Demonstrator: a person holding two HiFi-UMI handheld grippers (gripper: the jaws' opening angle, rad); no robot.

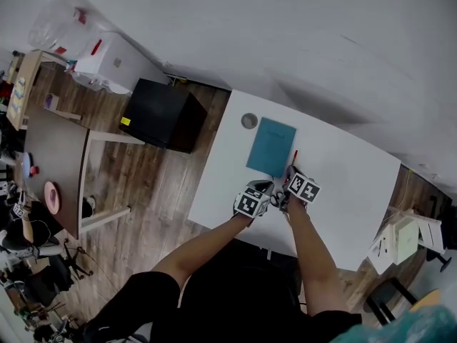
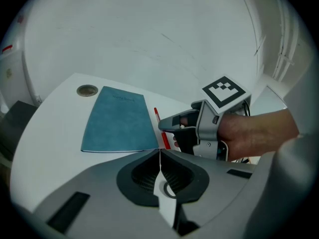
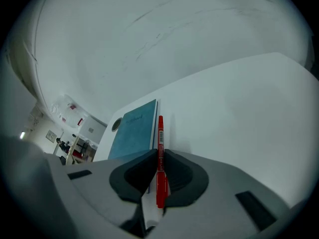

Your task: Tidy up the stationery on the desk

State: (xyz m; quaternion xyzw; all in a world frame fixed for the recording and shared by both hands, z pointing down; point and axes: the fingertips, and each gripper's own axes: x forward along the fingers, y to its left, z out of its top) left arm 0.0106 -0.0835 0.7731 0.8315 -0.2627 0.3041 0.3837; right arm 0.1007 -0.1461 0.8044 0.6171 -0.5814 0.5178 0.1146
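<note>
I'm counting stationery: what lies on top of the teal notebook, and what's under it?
Nothing lies on the teal notebook; its cover is bare. It rests flat on the white desk, hiding whatever is beneath. The red pen sits beside it, in the right gripper.

1 white desk (image 1: 350, 191), carrying 1 teal notebook (image 1: 271, 146), 1 red pen (image 3: 160, 128) and 1 round cable port (image 1: 248, 121). 2 grippers above it: 1 left gripper (image 2: 160, 152), 1 right gripper (image 3: 159, 156). 1 black cabinet (image 1: 163, 113) on the floor alongside.
</note>
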